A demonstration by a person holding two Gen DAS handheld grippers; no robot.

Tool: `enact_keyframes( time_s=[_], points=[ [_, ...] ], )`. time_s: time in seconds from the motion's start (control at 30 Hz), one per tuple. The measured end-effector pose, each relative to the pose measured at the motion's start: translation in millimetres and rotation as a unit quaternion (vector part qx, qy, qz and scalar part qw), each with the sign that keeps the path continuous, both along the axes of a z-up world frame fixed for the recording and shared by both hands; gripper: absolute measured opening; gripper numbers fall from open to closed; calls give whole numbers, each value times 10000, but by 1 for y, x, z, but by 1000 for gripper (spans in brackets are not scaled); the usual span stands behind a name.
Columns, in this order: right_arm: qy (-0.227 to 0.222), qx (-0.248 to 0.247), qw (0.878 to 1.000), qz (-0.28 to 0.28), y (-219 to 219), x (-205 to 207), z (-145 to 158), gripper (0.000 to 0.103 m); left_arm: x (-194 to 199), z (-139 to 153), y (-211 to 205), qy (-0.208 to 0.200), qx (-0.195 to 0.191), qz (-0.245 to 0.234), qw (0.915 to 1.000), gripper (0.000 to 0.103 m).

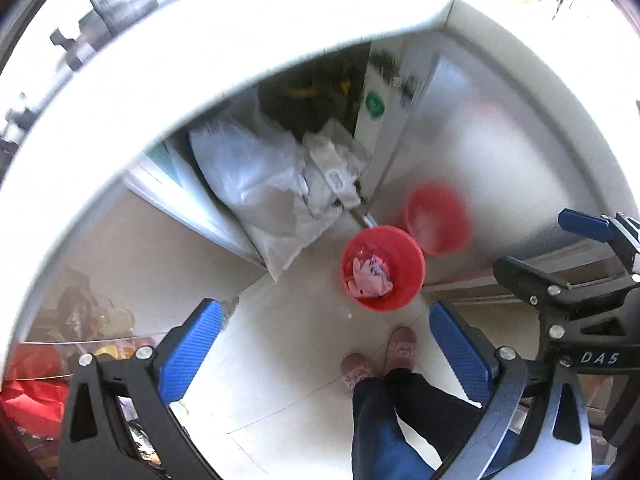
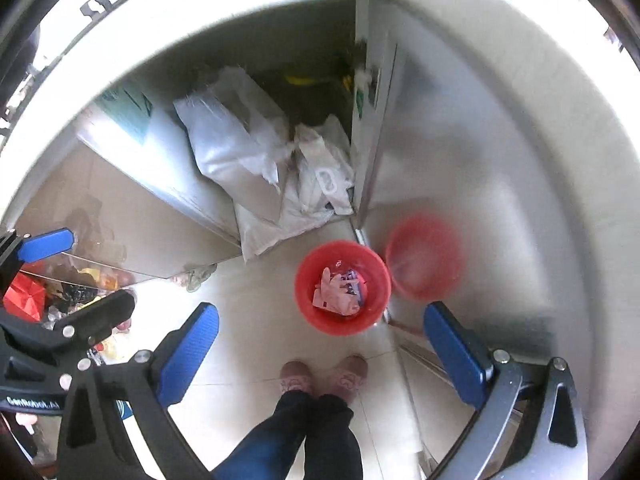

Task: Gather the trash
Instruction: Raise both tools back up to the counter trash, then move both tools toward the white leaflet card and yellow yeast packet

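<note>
A red bin (image 1: pixel 408 256) stands on the pale tiled floor far below, with crumpled pink and purple wrappers (image 1: pixel 370 280) lying inside it. My left gripper (image 1: pixel 326 344) hangs high above the floor, pointing steeply down, open, with nothing between its blue pads (image 1: pixel 192 344). My right gripper (image 2: pixel 324 354) is also open and empty, well above the same bin (image 2: pixel 372 276) and its wrappers (image 2: pixel 340 290). The two grippers are side by side; the right one (image 1: pixel 532 240) shows at the right edge of the left wrist view.
White plastic bags (image 1: pixel 260 176) lie under a white counter (image 1: pixel 200 60). A steel cabinet door (image 1: pixel 480 152) beside the bin mirrors it. The person's feet in pink slippers (image 1: pixel 380 356) stand just in front of the bin. Red and mixed clutter (image 1: pixel 32 392) lies left.
</note>
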State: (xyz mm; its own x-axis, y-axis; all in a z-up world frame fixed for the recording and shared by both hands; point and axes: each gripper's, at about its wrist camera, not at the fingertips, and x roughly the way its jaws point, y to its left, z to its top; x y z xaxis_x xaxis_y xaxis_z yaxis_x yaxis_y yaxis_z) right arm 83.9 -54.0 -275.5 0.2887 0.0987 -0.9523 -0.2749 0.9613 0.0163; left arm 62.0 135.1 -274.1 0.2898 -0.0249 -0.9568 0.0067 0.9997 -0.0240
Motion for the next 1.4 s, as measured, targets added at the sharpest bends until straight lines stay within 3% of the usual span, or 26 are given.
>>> enact_keyframes(
  time_s=[0.27,0.47,0.6,0.87,1.0,1.23,1.4],
  points=[
    [-804,212,9965,-81,-1,-11,114,102,-1,111,2,-824,138,114,9964,103],
    [-1330,353,9904,143,-3,-20,175,102,3,181,-5,-1369,255,-152,9901,103],
    [-1538,432,9872,3,-14,-20,204,102,5,209,-9,-1613,141,-308,9863,103],
    [-1818,524,9815,-293,-35,-18,237,102,20,241,-33,-1851,-82,-567,9811,103],
    [-1945,567,9782,-456,-46,-21,247,102,32,252,-55,-1948,49,-836,9773,103],
    [-2035,353,9757,-727,-74,-2,248,102,67,252,-82,-1900,-94,-1104,9755,103],
    [-1978,291,9766,-790,-94,28,242,102,111,251,-107,-1853,38,-1286,9742,103]
  ],
)
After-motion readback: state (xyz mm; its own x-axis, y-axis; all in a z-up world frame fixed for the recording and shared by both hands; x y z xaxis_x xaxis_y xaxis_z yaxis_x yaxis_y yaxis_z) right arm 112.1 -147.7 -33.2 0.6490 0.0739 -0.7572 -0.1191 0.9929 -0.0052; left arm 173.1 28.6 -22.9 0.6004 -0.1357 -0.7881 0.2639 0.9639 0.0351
